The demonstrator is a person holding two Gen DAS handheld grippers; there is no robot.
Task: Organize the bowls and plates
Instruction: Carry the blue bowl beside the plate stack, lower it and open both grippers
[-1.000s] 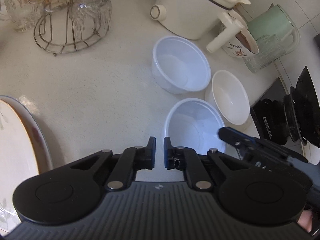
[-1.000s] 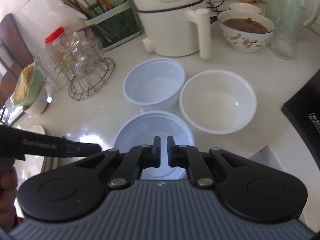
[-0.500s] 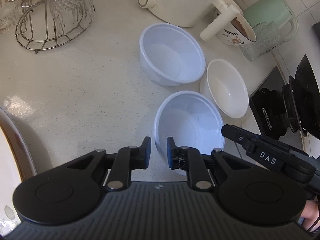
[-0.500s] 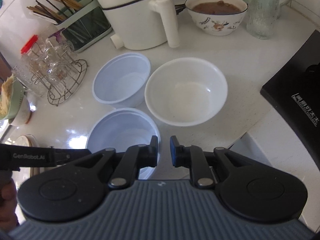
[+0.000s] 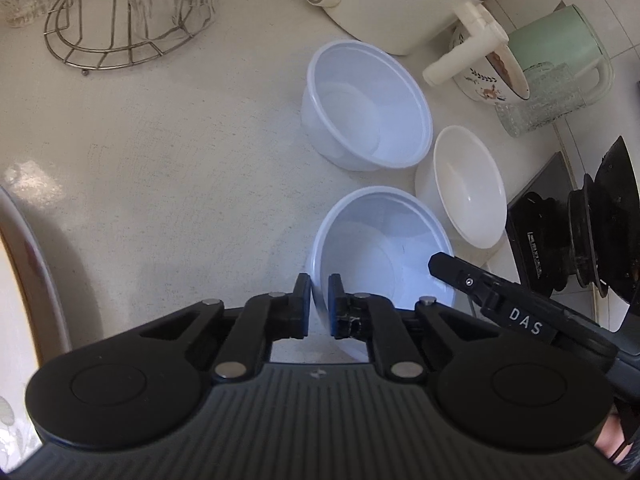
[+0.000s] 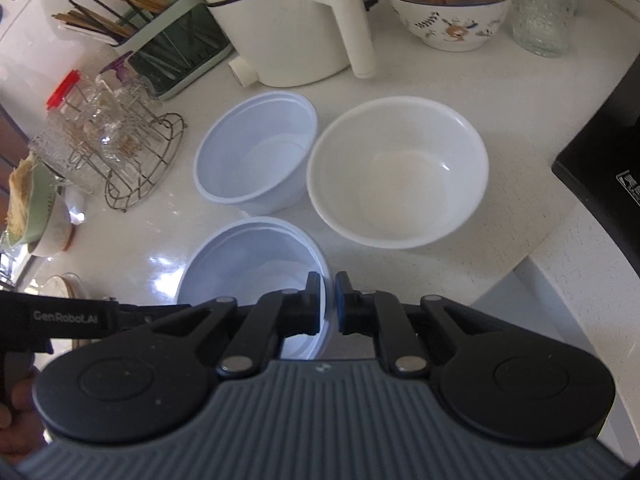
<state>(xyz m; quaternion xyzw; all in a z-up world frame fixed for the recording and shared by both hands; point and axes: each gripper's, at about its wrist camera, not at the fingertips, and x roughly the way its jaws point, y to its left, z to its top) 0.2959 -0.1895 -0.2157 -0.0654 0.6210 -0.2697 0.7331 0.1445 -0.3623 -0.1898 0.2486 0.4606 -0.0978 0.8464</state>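
Observation:
Three empty bowls stand on the white counter. The near translucent plastic bowl (image 5: 380, 256) (image 6: 256, 268) has its rim between the fingers of both grippers. My left gripper (image 5: 319, 306) straddles its left rim with a narrow gap. My right gripper (image 6: 327, 304) straddles its right rim the same way. A second plastic bowl (image 5: 368, 104) (image 6: 256, 148) stands behind it. A white ceramic bowl (image 5: 464, 184) (image 6: 400, 168) stands to the right. A large plate (image 5: 16, 300) lies at the far left.
A white appliance (image 6: 280, 20) with a handle, a patterned bowl of brown food (image 6: 452, 4), a glass mug (image 6: 540, 12) and a green kettle (image 5: 560, 48) line the back. A wire rack of glasses (image 5: 128, 12) stands at left. A black stove (image 5: 580, 240) is at right.
Both grippers have come down onto the near plastic bowl, one on each side, so that its rim now lies between their fingers. The gaps have opened slightly from one second ago.

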